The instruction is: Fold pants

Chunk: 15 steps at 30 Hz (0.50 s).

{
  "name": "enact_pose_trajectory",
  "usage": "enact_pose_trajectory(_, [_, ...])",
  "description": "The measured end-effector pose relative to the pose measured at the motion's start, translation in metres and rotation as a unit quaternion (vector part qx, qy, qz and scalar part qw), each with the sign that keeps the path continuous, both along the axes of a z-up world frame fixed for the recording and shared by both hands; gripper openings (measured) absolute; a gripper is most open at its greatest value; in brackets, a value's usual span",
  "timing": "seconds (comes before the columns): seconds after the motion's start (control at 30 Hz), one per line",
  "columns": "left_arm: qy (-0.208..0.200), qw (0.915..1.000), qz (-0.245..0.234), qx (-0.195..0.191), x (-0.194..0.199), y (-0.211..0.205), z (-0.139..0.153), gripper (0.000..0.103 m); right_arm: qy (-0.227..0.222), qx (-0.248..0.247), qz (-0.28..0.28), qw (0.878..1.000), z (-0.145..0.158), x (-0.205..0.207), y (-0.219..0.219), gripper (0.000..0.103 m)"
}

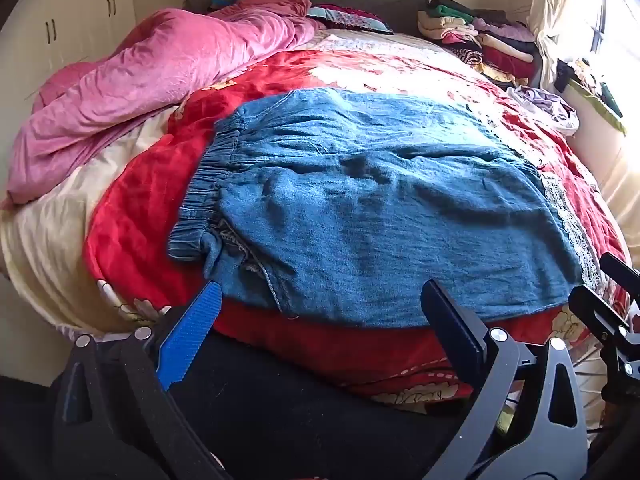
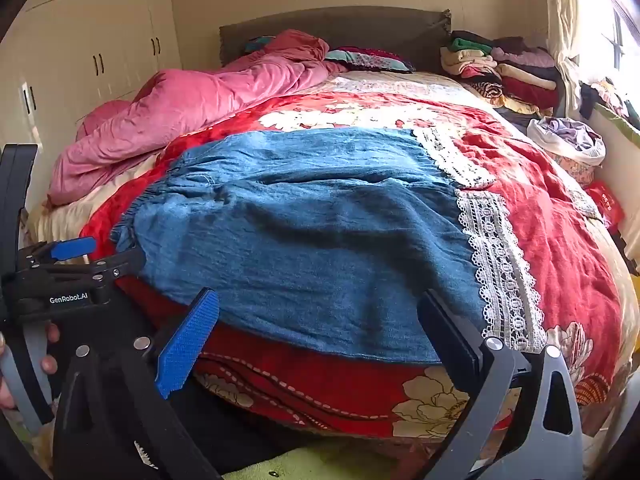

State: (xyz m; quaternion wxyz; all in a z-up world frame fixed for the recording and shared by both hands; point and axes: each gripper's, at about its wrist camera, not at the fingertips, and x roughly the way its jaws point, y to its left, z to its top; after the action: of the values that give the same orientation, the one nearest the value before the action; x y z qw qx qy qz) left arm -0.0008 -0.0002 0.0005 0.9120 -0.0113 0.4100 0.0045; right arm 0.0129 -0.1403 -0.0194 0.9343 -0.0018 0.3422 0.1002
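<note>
Blue crinkled-cotton pants with white lace cuffs (image 1: 380,200) spread flat on the red floral bedspread (image 1: 132,208), long axis crosswise: elastic waistband (image 1: 204,184) toward the pink duvet (image 1: 152,76), cuffs away from it. Left gripper (image 1: 320,320) wide open, nothing between the pads, just short of the pants' near hem, waistband side. Right gripper (image 2: 320,324) equally agape, empty, nearer the lace cuffs (image 2: 496,264). Probably a near-edge pinch ahead.

Blue pants (image 2: 304,232) spread flat on my bed (image 2: 560,240)

My right tool (image 2: 320,336) hangs wide open over their near edge, touching nothing; my left tool (image 2: 86,256) sits beside the waistband.
</note>
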Motion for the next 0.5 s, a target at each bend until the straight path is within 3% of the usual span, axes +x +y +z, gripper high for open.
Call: enact_pose_trajectory(0.5, [0.000, 1.0000, 0.001, -0.005, -0.0008, 0.0046, 0.0020, 0.094, -0.001, -0.011, 0.005, 1.000, 0.0057, -0.0030, 0.0036, 0.099])
